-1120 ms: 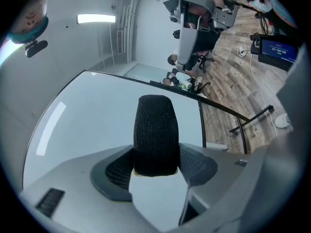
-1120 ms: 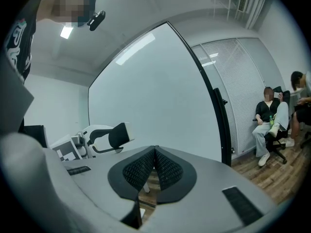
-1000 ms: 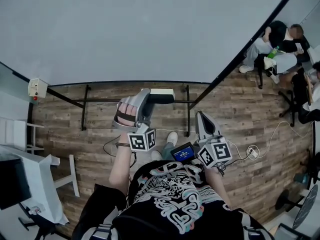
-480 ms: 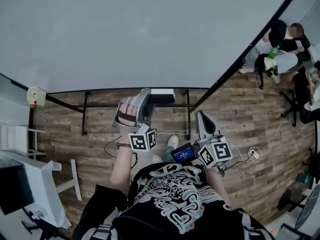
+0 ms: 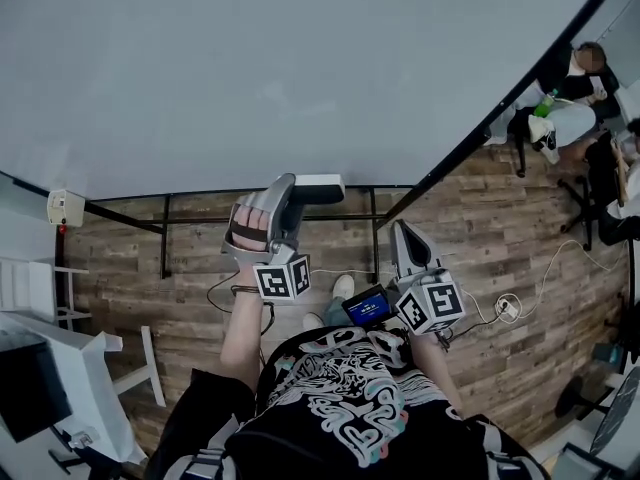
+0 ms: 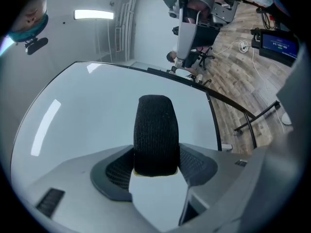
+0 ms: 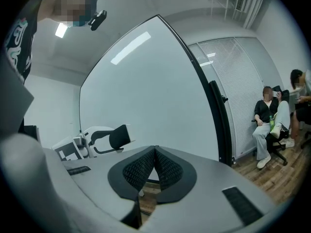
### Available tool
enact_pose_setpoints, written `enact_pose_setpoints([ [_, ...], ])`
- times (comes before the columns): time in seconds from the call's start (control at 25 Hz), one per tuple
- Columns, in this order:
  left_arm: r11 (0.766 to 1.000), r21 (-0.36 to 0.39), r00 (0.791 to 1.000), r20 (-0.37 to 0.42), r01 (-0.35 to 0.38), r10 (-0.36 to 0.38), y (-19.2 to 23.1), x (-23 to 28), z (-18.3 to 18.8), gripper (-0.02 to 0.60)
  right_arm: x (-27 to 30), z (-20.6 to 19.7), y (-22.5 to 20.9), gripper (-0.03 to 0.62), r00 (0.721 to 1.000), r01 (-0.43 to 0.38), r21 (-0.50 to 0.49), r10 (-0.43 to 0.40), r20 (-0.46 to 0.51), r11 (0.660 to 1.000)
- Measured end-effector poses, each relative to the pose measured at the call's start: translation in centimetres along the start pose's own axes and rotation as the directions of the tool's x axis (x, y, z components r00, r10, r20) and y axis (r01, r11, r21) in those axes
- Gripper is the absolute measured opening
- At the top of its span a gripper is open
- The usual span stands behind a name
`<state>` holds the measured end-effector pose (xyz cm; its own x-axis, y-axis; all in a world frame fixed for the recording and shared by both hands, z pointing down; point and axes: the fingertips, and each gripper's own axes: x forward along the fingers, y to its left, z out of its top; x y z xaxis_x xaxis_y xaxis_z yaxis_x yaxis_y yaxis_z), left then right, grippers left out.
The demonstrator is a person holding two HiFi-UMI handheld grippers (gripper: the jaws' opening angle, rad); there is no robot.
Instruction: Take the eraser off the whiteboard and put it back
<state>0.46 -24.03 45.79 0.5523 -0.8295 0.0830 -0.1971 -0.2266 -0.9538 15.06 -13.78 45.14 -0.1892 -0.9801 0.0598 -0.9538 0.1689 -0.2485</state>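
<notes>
So the left gripper (image 5: 296,190) is clamped on the eraser (image 5: 322,189), which sits just above centre frame in the head view, right in front of the whiteboard (image 5: 300,68). I can't tell from there whether it's touching the board yet. My read is that this is the put-it-back part. If that's right, I'd keep the gripper level, bring the black felt face flat against the board, not one corner first, and only let go once it sits flush and grabs.

The right gripper (image 5: 405,243) is pinched together with nothing in it, low and right of centre, so it's out of the way.

The views give you different things. The left gripper view shows the pads squeezing the eraser from both sides, which the head view hides behind the gripper body. The right gripper view catches the eraser side-on at the left of the frame, black side toward the board, plus a seated person (image 7: 266,125) at the right edge.
</notes>
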Motion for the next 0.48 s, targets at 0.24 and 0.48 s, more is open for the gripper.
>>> enact_pose_setpoints([
  [0.24, 1.0, -0.011, 1.0, -0.023, -0.01, 0.01, 0.2, 1.5, -0.6, 0.287, 0.8, 0.0, -1.1, 0.026, 1.0, 0.0, 0.001, 0.0, -0.009, 1.0],
  [0.48, 1.0, -0.015, 0.999, -0.037, -0.011, 0.01, 0.2, 2.7, -1.0, 0.287, 1.8, -0.1, -1.8, 0.026, 1.0, -0.006, 0.001, 0.006, -0.019, 1.0],
])
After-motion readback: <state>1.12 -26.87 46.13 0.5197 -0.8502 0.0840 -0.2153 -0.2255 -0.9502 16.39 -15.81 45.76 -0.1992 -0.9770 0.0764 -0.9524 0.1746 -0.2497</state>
